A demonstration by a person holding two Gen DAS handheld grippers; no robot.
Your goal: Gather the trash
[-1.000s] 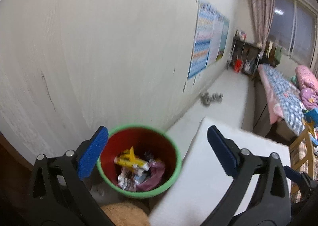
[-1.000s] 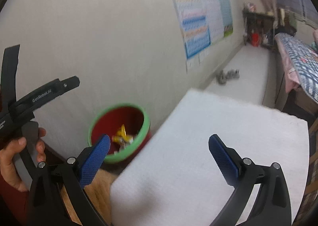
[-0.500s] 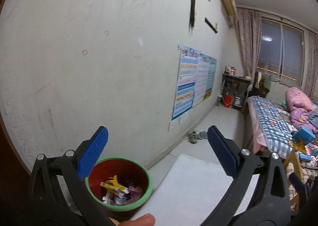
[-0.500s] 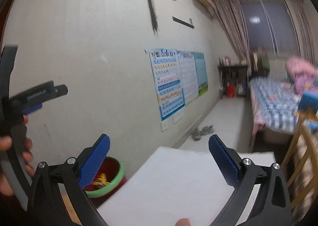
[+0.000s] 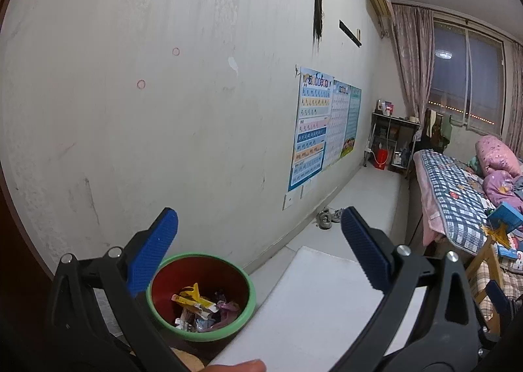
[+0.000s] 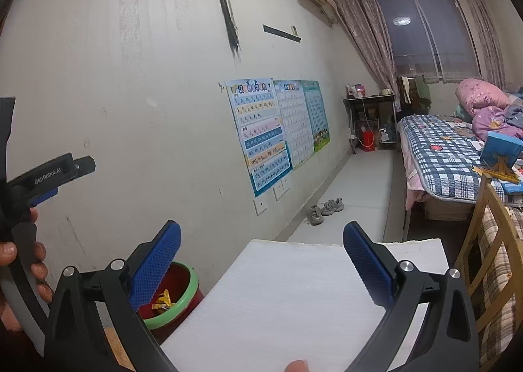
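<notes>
A red bin with a green rim (image 5: 201, 296) stands by the wall, holding several crumpled wrappers (image 5: 199, 305), one of them yellow. My left gripper (image 5: 258, 249) is open and empty, raised above and behind the bin. The same bin (image 6: 173, 298) shows low left in the right wrist view, partly behind a blue finger pad (image 6: 155, 269). My right gripper (image 6: 261, 262) is also open and empty, over a white foam-covered surface (image 6: 281, 300). The left gripper (image 6: 49, 175) appears at that view's left edge, held by a hand (image 6: 36, 257).
The white surface (image 5: 313, 306) lies right of the bin. Posters (image 6: 264, 130) hang on the pale wall. A pair of shoes (image 6: 323, 210) sits on the floor by the wall. A bed with a plaid cover (image 6: 441, 156) and a wooden chair (image 6: 490, 260) stand to the right.
Both grippers have tilted upward and pulled back from the bin, so it now sits lower and smaller and more of the room shows. Both stayed open and empty.
</notes>
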